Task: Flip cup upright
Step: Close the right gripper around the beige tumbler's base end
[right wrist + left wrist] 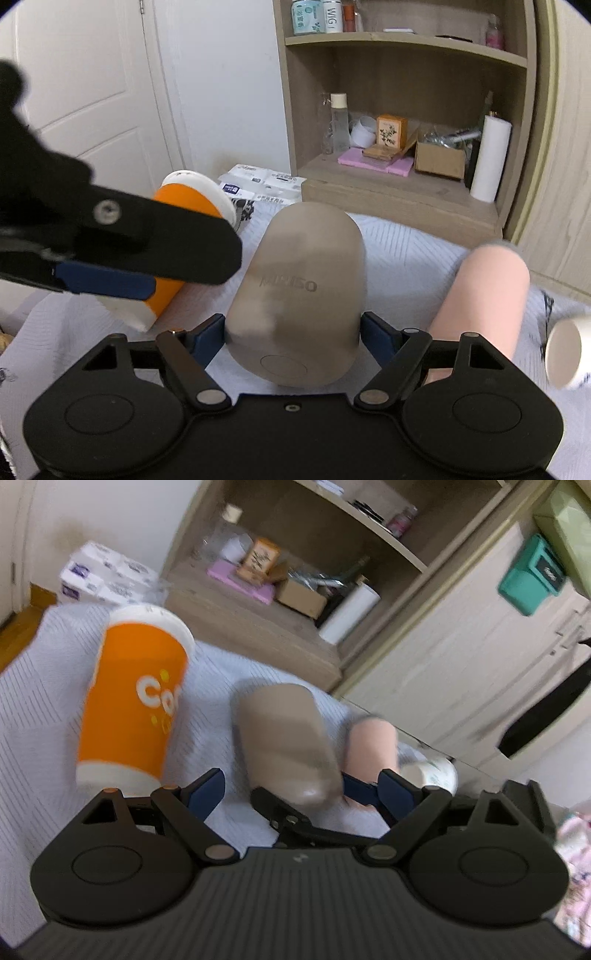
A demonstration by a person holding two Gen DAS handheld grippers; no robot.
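A grey-beige cup marked MINISO (299, 291) lies between the blue pads of my right gripper (293, 334), which is shut on it with its base toward the camera. It also shows in the left wrist view (284, 738). My left gripper (299, 794) is open and empty; one of its fingers (147, 251) reaches in from the left, in front of an orange paper cup (136, 705) that stands tilted on the white cloth (33, 716). A pink cup (484, 295) lies to the right.
A white floral cup (565, 354) lies at the far right. A wooden shelf unit (406, 155) with boxes, a bottle and a paper towel roll (489, 158) stands behind the cloth. Tissue packs (266, 184) lie on the floor by a white door (85, 103).
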